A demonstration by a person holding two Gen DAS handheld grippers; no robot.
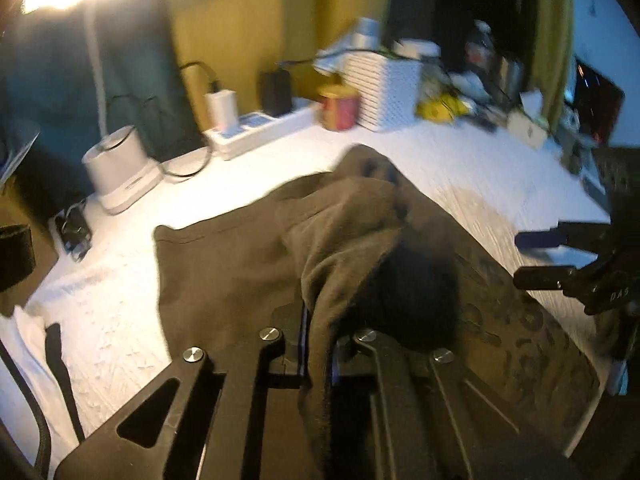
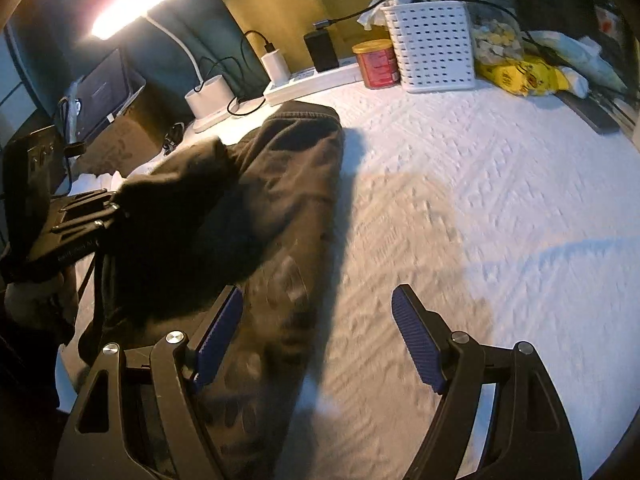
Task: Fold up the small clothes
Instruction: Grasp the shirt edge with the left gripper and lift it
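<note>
A dark brown garment with a printed pattern lies spread on the white textured table cover. My left gripper is shut on a bunched fold of it, and the cloth drapes over the fingers and hides their tips. In the right wrist view the same garment runs from back to front on the left, and the left gripper holds a raised fold there. My right gripper stands open with nothing between its blue pads. Its left finger hangs over the garment's edge, its right finger over the bare cover.
Along the back edge stand a white lamp base, a power strip with plugged chargers, a red can, a white perforated basket and a yellow bag. A laptop sits at the left.
</note>
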